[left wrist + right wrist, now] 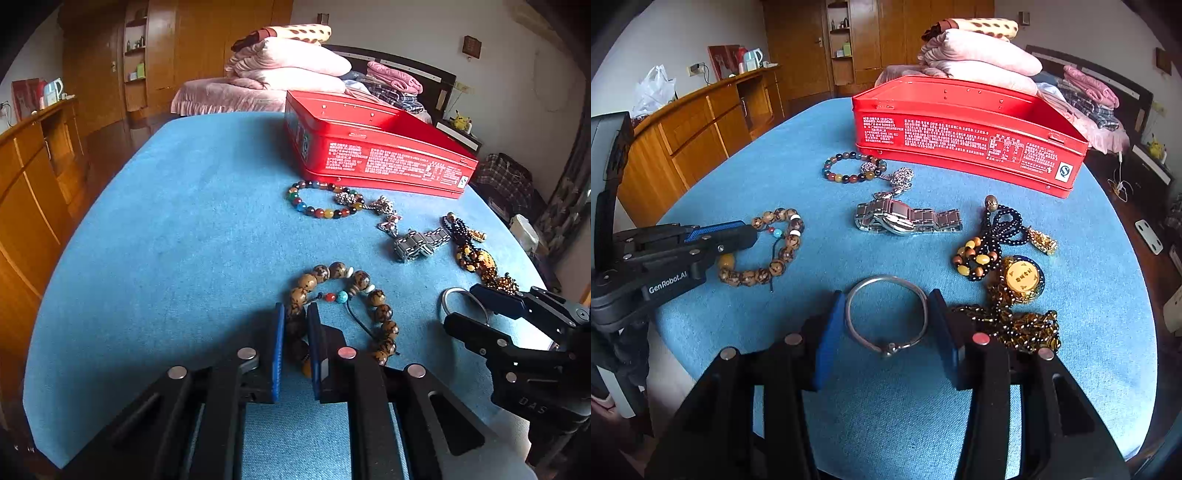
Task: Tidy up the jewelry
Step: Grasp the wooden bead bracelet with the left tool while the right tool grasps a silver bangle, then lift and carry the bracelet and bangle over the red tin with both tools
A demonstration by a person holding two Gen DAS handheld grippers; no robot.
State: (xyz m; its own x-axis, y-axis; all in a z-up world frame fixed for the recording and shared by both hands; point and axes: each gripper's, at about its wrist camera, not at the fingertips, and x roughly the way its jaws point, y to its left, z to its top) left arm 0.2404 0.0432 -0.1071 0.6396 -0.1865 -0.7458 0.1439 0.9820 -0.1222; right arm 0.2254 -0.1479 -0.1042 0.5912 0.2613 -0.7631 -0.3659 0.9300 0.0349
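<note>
- The left tool [295, 317] is pinching the near side of the wooden bead bracelet [343, 310] lying on the blue table [166, 240]; only a few beads are caught, so the cord could be slipping free on lifting.
- The right tool [886, 321] is standing half wide astride the silver bangle [886, 314], pads seemingly just touching its rim; the round, hard metal may be squirting out.
- The red tin [964, 136] is waiting behind, open; the beaded necklace [1008, 314] beside the bangle risks snagging.
</note>
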